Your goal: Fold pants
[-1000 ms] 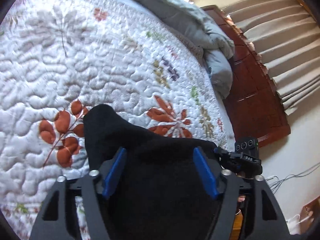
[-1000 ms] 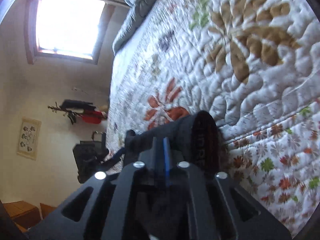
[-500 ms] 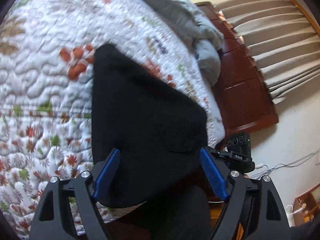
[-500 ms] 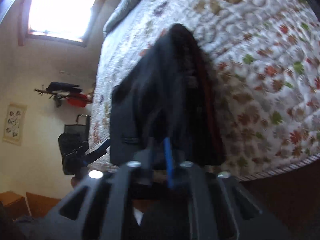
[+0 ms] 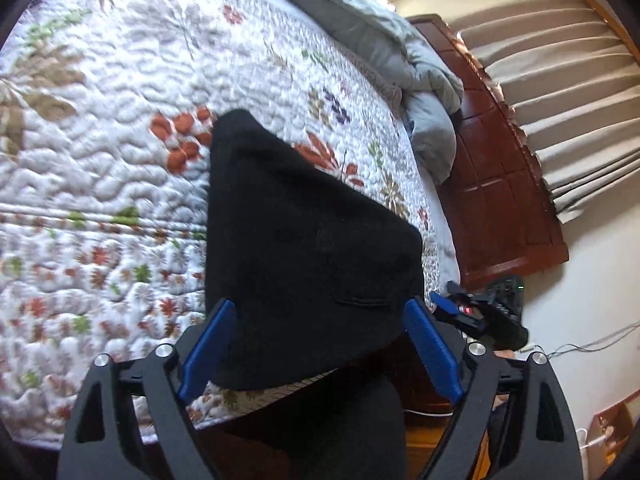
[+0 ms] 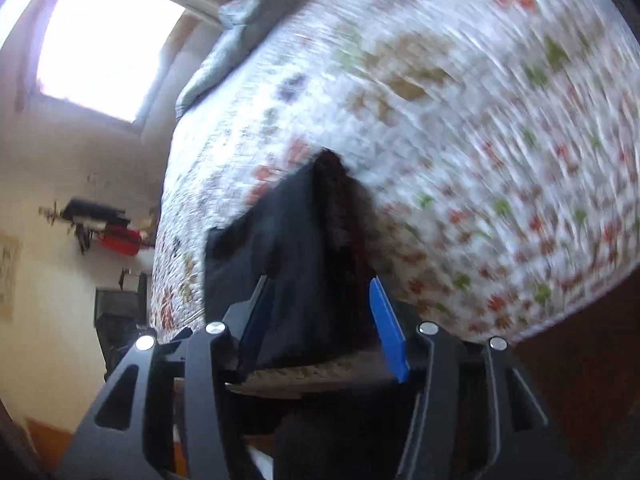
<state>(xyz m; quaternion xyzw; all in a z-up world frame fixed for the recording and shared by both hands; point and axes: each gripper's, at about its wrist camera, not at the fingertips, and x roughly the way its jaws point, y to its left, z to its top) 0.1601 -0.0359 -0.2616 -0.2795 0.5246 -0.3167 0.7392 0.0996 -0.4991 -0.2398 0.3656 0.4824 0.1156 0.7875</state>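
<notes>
The black pants (image 5: 304, 240) lie folded in a compact bundle on the quilted bed, near its front edge. My left gripper (image 5: 320, 340) is open, its blue pads (image 5: 208, 340) spread on either side of the bundle's near end, not gripping it. In the right wrist view the same pants (image 6: 296, 256) lie at the bed's edge. My right gripper (image 6: 320, 320) is open, with its blue pads (image 6: 386, 328) apart around the near end of the bundle. That view is motion-blurred. The right gripper also shows in the left wrist view (image 5: 480, 312), just right of the pants.
The bed carries a white quilt with leaf prints (image 5: 100, 140). A grey duvet (image 5: 400, 72) is bunched at the head end by a dark wood headboard (image 5: 500, 200). Beige curtains (image 5: 568, 100) hang beyond. A window (image 6: 100, 40) and wall items (image 6: 100, 228) show left of the bed.
My right gripper was shut on the pants and has opened. Both grippers have pulled back toward the bed's front edge, and the pants now lie flat on the quilt.
</notes>
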